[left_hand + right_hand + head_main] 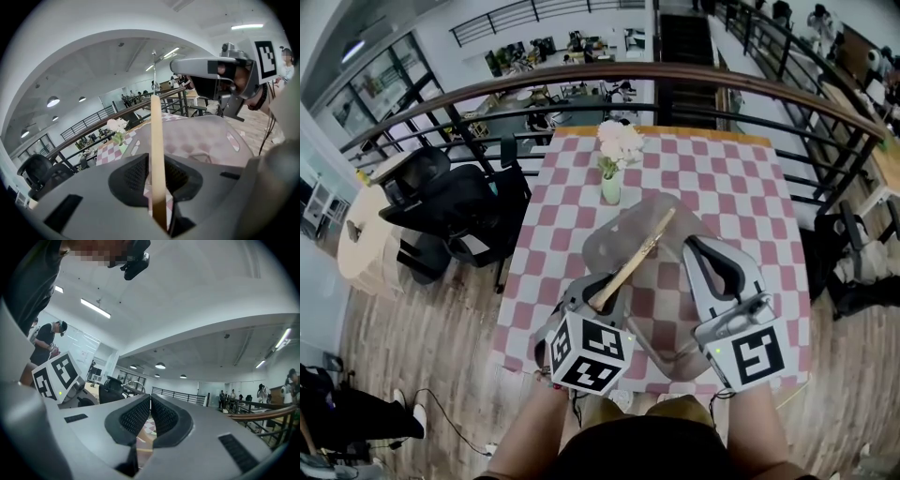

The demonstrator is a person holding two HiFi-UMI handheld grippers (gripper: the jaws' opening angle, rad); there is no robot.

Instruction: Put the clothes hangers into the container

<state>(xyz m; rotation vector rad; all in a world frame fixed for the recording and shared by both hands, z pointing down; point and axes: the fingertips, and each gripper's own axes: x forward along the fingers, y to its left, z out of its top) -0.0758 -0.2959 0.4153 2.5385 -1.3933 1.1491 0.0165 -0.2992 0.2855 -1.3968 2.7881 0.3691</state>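
Observation:
A wooden clothes hanger (637, 258) slants up from my left gripper (605, 295), which is shut on its lower end. Its far end reaches over the clear plastic container (619, 234) on the checkered table (741, 178). In the left gripper view the hanger (156, 140) stands upright between the left gripper's (157, 187) jaws, its metal hook (153, 54) at the top and the container (206, 136) behind it. My right gripper (717, 258) hovers to the right of the container, raised, jaws together with nothing in them. The right gripper (150, 413) points at the ceiling and hall.
A vase of pale flowers (611, 187) stands on the table just beyond the container. A curved railing (581, 80) runs behind the table. Black office chairs (455, 206) stand to the left, and another chair (853, 253) to the right.

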